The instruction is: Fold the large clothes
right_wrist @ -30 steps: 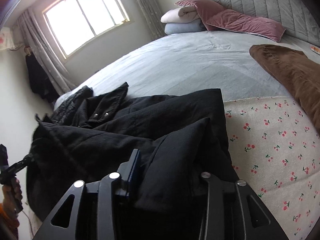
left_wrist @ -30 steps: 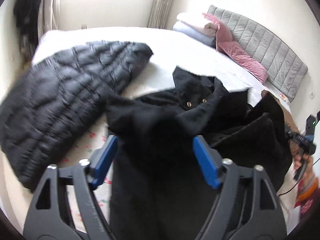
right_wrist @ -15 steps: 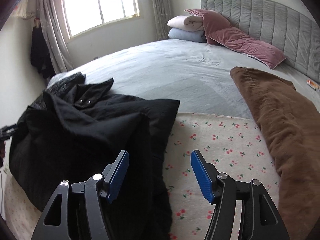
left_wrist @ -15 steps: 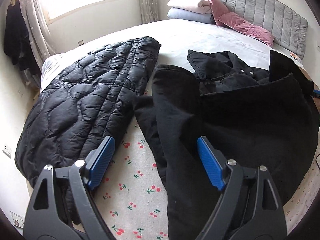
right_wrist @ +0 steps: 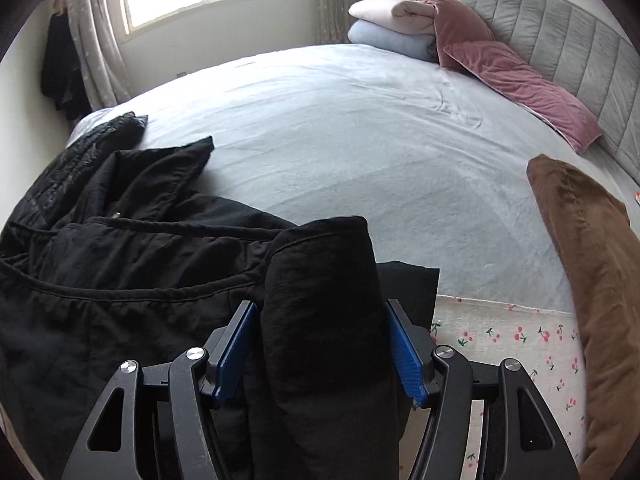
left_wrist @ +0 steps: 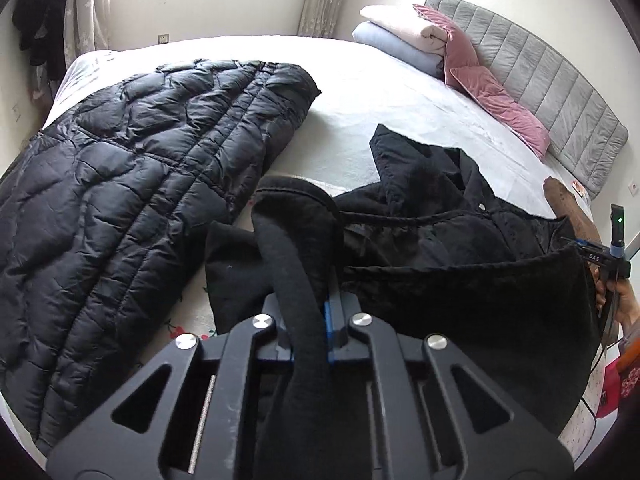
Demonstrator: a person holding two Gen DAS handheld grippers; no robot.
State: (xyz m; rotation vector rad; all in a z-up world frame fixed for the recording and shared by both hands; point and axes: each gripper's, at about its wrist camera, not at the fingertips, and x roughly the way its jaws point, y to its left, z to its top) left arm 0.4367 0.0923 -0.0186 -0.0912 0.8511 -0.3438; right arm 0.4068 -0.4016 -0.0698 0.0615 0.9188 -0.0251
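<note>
A black coat (left_wrist: 440,248) lies crumpled on the bed's near side. It also shows in the right wrist view (right_wrist: 132,264). My left gripper (left_wrist: 310,320) is shut on a thick fold of the coat's left edge, which runs between the blue pads toward the camera. My right gripper (right_wrist: 320,344) has its blue pads partly apart with a bulky fold of the coat (right_wrist: 324,300) filling the gap; whether they press it is unclear. The right gripper's handle and the hand on it show at the left wrist view's right edge (left_wrist: 612,256).
A black quilted down jacket (left_wrist: 132,200) lies spread left of the coat. A brown garment (right_wrist: 588,260) lies on the right. Pink pillows (right_wrist: 500,64) and folded blankets (right_wrist: 392,28) sit by the grey headboard (right_wrist: 560,36). A cherry-print sheet (right_wrist: 500,340) covers the near edge.
Half a second ago both grippers were open above the coat. Now the left has shut on a fold, and the right has a fold between its narrowed pads.
</note>
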